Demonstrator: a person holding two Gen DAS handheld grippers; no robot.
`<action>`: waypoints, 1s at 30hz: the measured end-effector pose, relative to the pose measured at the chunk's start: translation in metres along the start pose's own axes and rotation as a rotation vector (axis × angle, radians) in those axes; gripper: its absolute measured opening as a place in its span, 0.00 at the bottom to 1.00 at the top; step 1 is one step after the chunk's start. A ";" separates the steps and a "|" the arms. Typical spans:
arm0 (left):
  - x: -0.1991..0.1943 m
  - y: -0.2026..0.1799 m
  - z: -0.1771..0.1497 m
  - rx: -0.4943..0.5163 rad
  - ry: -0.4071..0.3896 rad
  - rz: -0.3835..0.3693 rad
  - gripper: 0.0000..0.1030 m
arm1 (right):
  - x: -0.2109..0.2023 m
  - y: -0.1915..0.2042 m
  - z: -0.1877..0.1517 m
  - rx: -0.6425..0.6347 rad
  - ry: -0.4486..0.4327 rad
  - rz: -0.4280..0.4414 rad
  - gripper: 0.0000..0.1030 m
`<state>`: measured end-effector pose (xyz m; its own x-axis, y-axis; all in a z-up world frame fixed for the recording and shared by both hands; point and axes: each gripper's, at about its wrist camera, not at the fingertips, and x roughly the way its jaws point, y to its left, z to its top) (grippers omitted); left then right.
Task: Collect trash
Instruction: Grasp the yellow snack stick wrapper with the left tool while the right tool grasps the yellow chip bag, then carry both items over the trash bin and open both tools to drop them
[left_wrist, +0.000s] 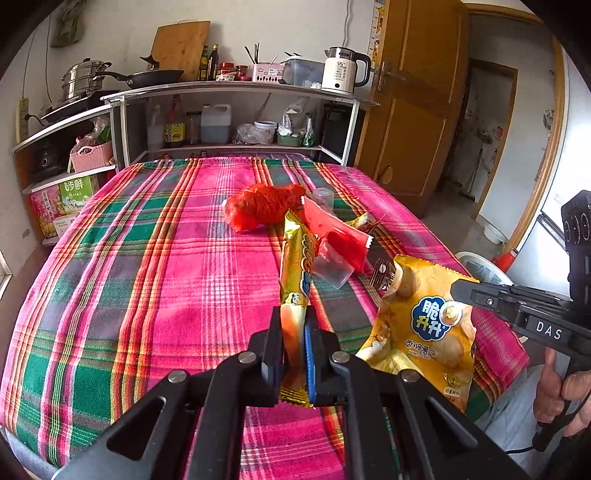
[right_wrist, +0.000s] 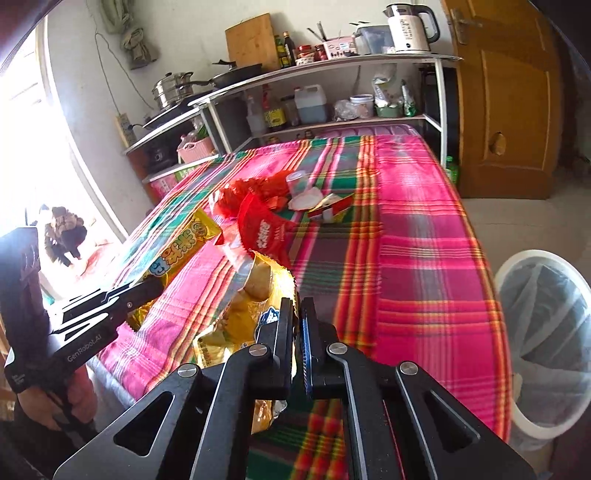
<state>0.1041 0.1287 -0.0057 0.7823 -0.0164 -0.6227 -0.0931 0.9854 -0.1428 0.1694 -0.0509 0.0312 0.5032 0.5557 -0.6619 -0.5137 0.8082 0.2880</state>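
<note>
Wrappers in both grips: left gripper (left_wrist: 293, 332) clamped flat on the lower end of a long, crinkly gold foil snack-stick wrapper (left_wrist: 295, 266) at lower centre of its view, right gripper (right_wrist: 297, 325) pinched shut on the edge of a yellow foil crisp bag (right_wrist: 251, 314), likewise lower centre, both lifted clear of the pink-and-green plaid cloth (left_wrist: 147, 258). Probably feather-light, limp and slippery, so best held by a flat sealed edge; more red plastic wrappers (left_wrist: 266, 206) and a clear plastic cup (left_wrist: 324, 197) mid-frame, white lined bin (right_wrist: 546, 332) at right edge.
</note>
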 end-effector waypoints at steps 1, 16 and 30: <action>-0.001 -0.004 0.001 0.004 -0.004 -0.005 0.10 | -0.004 -0.004 0.000 0.007 -0.006 -0.004 0.04; -0.008 -0.060 0.013 0.065 -0.035 -0.112 0.10 | -0.068 -0.057 -0.003 0.111 -0.125 -0.100 0.04; 0.009 -0.110 0.028 0.110 -0.029 -0.220 0.10 | -0.108 -0.102 -0.005 0.195 -0.198 -0.193 0.04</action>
<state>0.1385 0.0245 0.0264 0.7935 -0.2295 -0.5636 0.1480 0.9711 -0.1871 0.1640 -0.1946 0.0700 0.7132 0.4000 -0.5756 -0.2623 0.9139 0.3100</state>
